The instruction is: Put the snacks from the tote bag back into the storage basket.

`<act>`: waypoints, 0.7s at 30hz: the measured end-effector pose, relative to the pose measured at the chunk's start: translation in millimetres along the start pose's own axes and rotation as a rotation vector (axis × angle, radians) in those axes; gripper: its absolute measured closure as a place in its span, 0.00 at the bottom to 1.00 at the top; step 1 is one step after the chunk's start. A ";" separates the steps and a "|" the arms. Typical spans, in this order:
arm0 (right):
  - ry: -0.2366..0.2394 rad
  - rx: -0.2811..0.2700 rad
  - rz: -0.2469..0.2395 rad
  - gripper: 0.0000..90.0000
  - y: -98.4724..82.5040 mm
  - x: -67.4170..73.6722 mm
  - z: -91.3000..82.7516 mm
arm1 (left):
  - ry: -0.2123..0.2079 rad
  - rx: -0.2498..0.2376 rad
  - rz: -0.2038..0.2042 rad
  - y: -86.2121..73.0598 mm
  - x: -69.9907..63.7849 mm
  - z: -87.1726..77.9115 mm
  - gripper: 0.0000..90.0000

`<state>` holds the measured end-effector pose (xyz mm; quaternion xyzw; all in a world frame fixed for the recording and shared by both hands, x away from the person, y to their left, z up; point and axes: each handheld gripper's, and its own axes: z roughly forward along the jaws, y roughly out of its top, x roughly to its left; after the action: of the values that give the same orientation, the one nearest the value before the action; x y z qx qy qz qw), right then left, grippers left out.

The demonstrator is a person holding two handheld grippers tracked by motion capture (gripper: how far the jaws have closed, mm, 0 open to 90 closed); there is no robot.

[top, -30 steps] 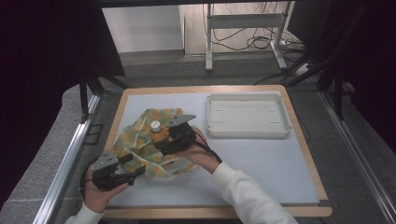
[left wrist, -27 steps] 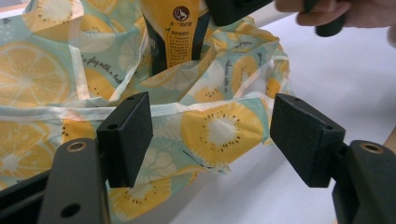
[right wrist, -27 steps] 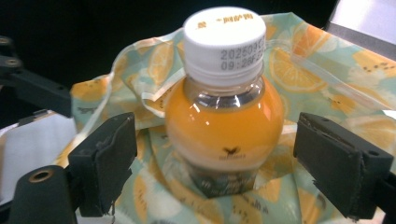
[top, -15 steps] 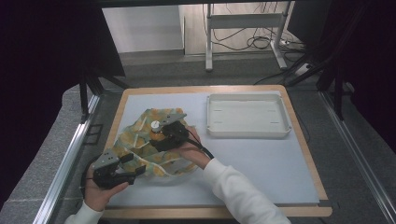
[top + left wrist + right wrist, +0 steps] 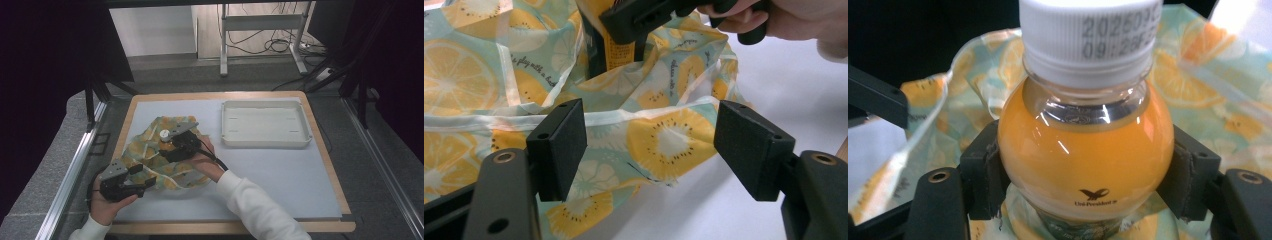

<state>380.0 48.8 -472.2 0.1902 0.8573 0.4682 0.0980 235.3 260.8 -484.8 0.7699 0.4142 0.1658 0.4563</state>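
Note:
A cloth bag (image 5: 145, 152) printed with yellow citrus slices lies crumpled at the left of the table. My right gripper (image 5: 167, 142) is over it, shut on a bottle of orange juice (image 5: 1078, 165) with a white cap (image 5: 163, 134). The bottle's lower end sits down among the bag's folds (image 5: 1198, 75). My left gripper (image 5: 142, 175) is at the bag's near left corner, open. Its pads (image 5: 559, 145) stand on either side of the bag's hem (image 5: 664, 140) and do not pinch it. From there the bottle (image 5: 616, 50) shows behind the hem.
A shallow white tray (image 5: 265, 145) sits at the back right of the pale mat (image 5: 280, 180). A wooden rim (image 5: 330, 165) frames the table. Metal rails run along both sides, and a stand with cables is on the floor beyond.
My right gripper has carried the bottle a little to the left, farther over the bag. My left gripper has stayed in place at the bag's corner.

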 end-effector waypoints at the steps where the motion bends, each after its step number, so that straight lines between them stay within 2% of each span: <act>1: 0.002 -0.009 -0.003 0.34 1.4 1.0 -1.6 | 0.000 0.002 0.001 0.1 0.1 0.0 0.33; 9: 0.003 -0.094 -0.019 0.35 22.3 4.8 -30.4 | 0.004 0.001 0.004 0.0 0.2 0.7 0.33; 21: -0.002 -0.168 -0.026 0.35 40.2 1.2 -69.1 | 0.007 0.007 0.005 -0.2 0.0 1.5 0.33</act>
<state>364.4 16.1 -400.9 0.1706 0.8174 0.5369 0.1204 236.1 260.0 -485.8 0.7719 0.4143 0.1681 0.4519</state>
